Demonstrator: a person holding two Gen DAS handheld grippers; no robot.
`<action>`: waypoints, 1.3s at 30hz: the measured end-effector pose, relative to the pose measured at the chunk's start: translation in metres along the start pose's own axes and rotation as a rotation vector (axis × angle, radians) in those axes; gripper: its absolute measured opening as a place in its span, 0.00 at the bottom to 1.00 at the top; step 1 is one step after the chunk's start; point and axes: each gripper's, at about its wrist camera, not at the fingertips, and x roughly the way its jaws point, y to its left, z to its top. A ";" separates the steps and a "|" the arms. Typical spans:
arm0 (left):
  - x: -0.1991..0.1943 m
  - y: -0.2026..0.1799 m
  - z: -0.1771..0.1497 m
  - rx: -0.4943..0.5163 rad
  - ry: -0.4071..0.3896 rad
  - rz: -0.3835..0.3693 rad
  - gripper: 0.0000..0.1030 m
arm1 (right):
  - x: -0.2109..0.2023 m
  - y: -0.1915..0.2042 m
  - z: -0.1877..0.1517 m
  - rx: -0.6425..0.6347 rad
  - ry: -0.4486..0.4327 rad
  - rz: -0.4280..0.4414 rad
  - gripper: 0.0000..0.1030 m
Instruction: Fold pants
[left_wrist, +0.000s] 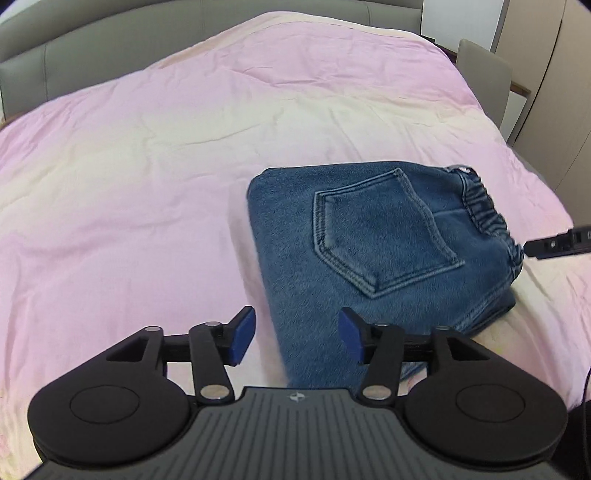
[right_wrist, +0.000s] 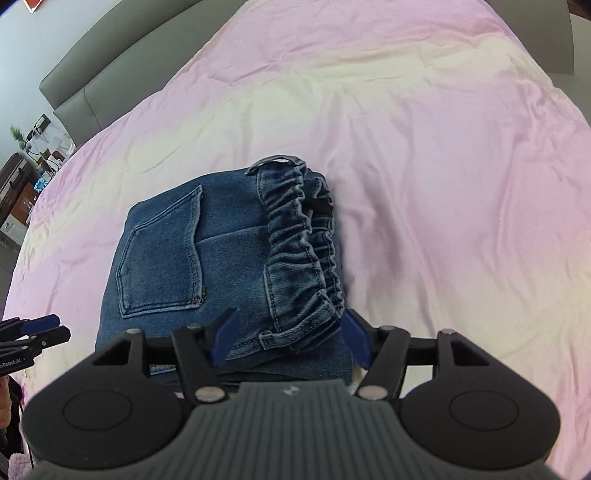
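I am looking over the bed (left_wrist: 147, 155), where the pants (left_wrist: 369, 243) are lying folded into a compact stack, pocket (left_wrist: 380, 232) up. They are sitting just ahead of the left gripper (left_wrist: 295, 334) and right under the right gripper (right_wrist: 290, 341). Both are spread, pinching nothing, the waistband (right_wrist: 303, 236) loose between the right's pads. I am judging the fold done, so I am backing straight up without snagging that elastic.

Your folded jeans (left_wrist: 373, 254) lie on the bedsheet (left_wrist: 147, 166), back pocket (left_wrist: 384, 232) up, waistband (right_wrist: 306, 236) along their right edge; the headboard (left_wrist: 92, 40) stands behind, far across the bed.
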 end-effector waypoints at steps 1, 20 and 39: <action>0.005 0.001 0.003 -0.013 0.005 -0.011 0.67 | 0.003 -0.003 0.003 0.006 0.014 0.005 0.62; 0.103 0.077 -0.008 -0.433 0.103 -0.248 0.91 | 0.093 -0.072 0.041 0.227 0.216 0.216 0.79; 0.095 0.070 -0.021 -0.575 0.052 -0.274 0.47 | 0.104 -0.055 0.038 0.196 0.149 0.282 0.50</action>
